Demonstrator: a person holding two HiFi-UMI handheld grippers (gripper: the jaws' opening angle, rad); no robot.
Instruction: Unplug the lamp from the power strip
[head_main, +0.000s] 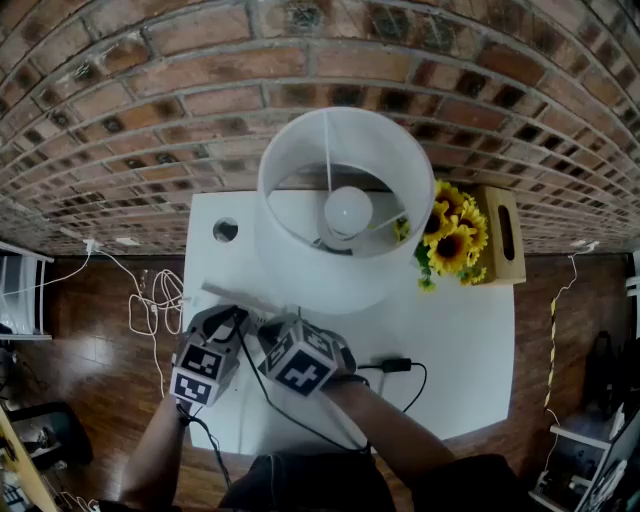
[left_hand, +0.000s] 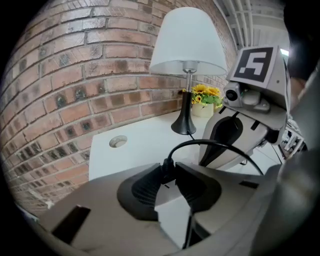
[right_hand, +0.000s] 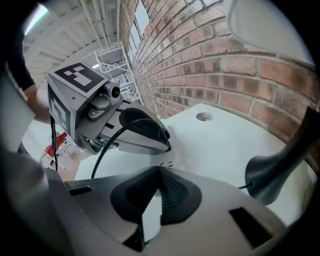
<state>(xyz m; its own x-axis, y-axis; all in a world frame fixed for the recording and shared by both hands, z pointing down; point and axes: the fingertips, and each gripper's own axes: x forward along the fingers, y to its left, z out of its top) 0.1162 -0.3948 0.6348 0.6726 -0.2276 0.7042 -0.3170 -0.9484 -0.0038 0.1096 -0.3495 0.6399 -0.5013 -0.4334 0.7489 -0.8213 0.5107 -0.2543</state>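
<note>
One downtilted left gripper (left_hand: 169, 172), jaws on plug (left_hand: 167, 166)

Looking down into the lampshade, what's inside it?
A round bulb and thin wire spokes bracing the lampshade. From above, shade and bulb cover most of the stem and base; the left gripper view shows that black base standing on the table.

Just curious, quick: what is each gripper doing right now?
Left gripper: jaws closed on the black plug.
Right gripper: jaws closed, tips together, nothing held.
</note>
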